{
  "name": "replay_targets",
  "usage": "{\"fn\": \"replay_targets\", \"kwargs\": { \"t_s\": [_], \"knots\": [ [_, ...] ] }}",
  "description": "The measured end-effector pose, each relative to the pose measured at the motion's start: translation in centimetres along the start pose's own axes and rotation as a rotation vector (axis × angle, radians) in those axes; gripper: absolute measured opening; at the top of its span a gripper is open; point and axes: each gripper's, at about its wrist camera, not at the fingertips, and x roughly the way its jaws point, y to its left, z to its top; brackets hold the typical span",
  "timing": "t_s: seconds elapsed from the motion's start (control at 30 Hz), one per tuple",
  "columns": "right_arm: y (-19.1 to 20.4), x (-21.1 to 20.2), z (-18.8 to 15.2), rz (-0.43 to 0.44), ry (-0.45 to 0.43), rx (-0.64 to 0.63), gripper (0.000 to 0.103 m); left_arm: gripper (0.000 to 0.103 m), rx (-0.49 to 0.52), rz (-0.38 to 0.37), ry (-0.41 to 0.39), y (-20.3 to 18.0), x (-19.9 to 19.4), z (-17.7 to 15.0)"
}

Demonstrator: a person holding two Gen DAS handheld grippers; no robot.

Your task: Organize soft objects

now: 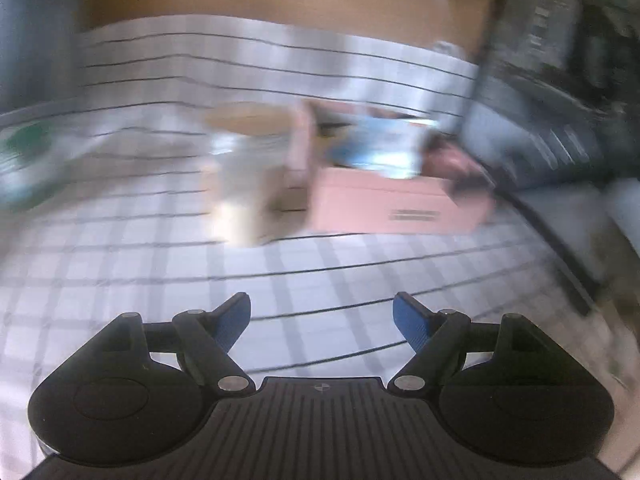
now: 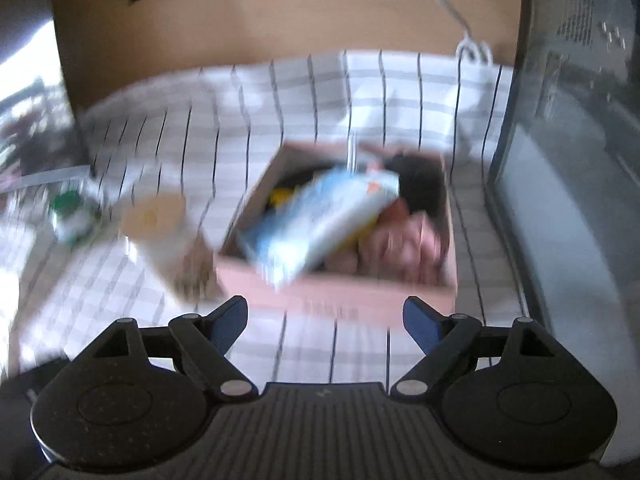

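Observation:
Both views are blurred. A pink cardboard box point(image 2: 340, 296) stands on the checked tablecloth point(image 2: 340, 352). A blue and white soft pack point(image 2: 320, 220) lies tilted across the box's open top, over pink soft things point(image 2: 404, 244) and a yellow item point(image 2: 280, 196) inside. My right gripper point(image 2: 325, 318) is open and empty, just in front of the box. In the left wrist view the box point(image 1: 384, 204) with the blue pack point(image 1: 376, 144) sits farther off. My left gripper point(image 1: 322, 316) is open and empty above the cloth.
A clear jar with a tan lid point(image 2: 160, 224) stands left of the box, also in the left wrist view point(image 1: 248, 168). A green and white item point(image 2: 72, 216) lies farther left. A dark cabinet point(image 2: 568, 160) borders the table on the right. A wooden board point(image 2: 280, 16) stands behind.

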Motion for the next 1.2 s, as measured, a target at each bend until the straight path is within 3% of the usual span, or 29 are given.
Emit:
{"fn": "replay_targets", "kwargs": {
  "t_s": [0.07, 0.13, 0.2, 0.3, 0.37, 0.53, 0.97, 1.2],
  "knots": [
    [-0.3, 1.3, -2.1, 0.030, 0.052, -0.017, 0.087, 0.083, -0.053, 0.109, -0.009, 0.2, -0.2, -0.9],
    [-0.6, 2.2, -3.5, 0.061, 0.102, -0.014, 0.087, 0.083, -0.101, 0.173, -0.021, 0.1, -0.4, -1.8],
    [-0.8, 2.7, -4.7, 0.101, 0.098, -0.028, 0.087, 0.083, -0.100, 0.227, -0.031, -0.6, -0.4, -2.6],
    [-1.0, 3.8, -6.1, 0.105, 0.092, -0.064, 0.087, 0.083, -0.121, 0.279, -0.041, -1.8, -0.1, -3.8],
    [-0.8, 3.8, -6.7, 0.117, 0.055, -0.097, 0.095, 0.083, -0.138, 0.302, -0.037, -2.2, 0.5, -4.3],
    [0.3, 4.2, -7.8, 0.076, 0.029, -0.217, 0.103, 0.083, -0.136, 0.381, -0.041, -3.8, 0.9, -4.9],
    [-1.7, 4.6, -7.9, 0.097, -0.072, -0.215, 0.103, 0.089, -0.183, 0.457, -0.050, -4.5, 1.8, -4.6],
    [-1.8, 4.8, -8.3, 0.112, -0.123, -0.222, 0.103, 0.088, -0.183, 0.461, -0.057, -4.4, 1.6, -4.7]
  ]
}}
